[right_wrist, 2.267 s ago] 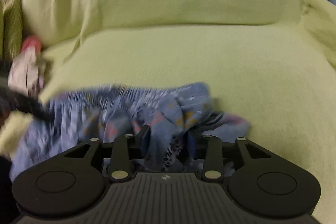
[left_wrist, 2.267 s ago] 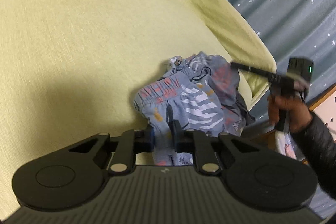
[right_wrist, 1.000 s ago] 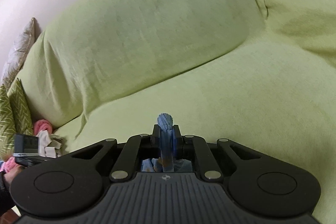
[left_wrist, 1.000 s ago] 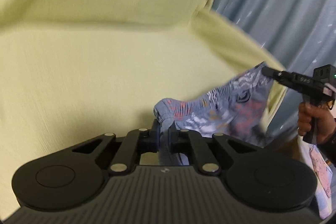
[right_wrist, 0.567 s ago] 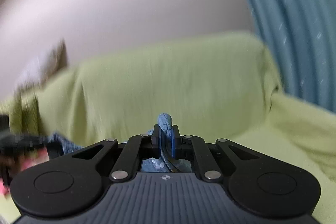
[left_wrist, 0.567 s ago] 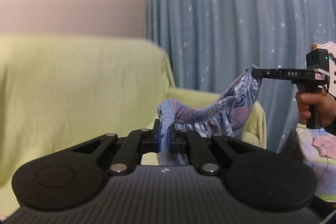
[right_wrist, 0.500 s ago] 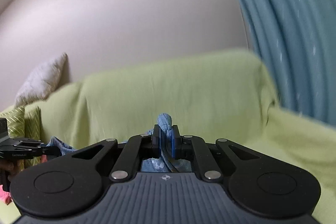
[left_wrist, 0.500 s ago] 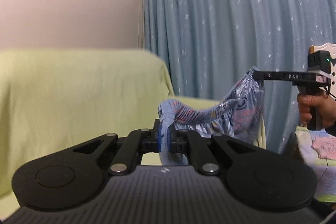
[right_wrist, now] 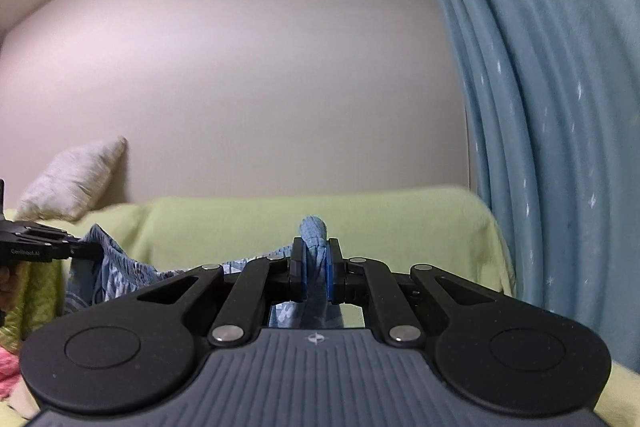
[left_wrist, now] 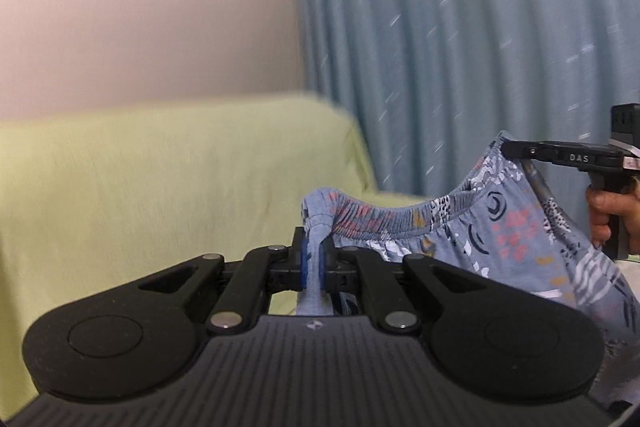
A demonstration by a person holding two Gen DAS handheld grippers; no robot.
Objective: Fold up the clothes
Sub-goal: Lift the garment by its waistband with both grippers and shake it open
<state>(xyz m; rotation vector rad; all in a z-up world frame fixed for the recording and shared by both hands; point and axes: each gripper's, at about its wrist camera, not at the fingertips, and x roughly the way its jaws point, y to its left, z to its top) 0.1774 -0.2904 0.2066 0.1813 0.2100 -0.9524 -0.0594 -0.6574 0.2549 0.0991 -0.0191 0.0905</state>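
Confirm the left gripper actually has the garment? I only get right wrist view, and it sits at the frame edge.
Observer: Yes. In left wrist view the left gripper is shut on a bunched end of the garment.
Operator: Which part is it holding?
Observer: The elastic waistband. The right gripper pinches its other end.
Operator: Taut between them?
Observer: No. It sags in a shallow curve, and the rest of the cloth hangs below it.
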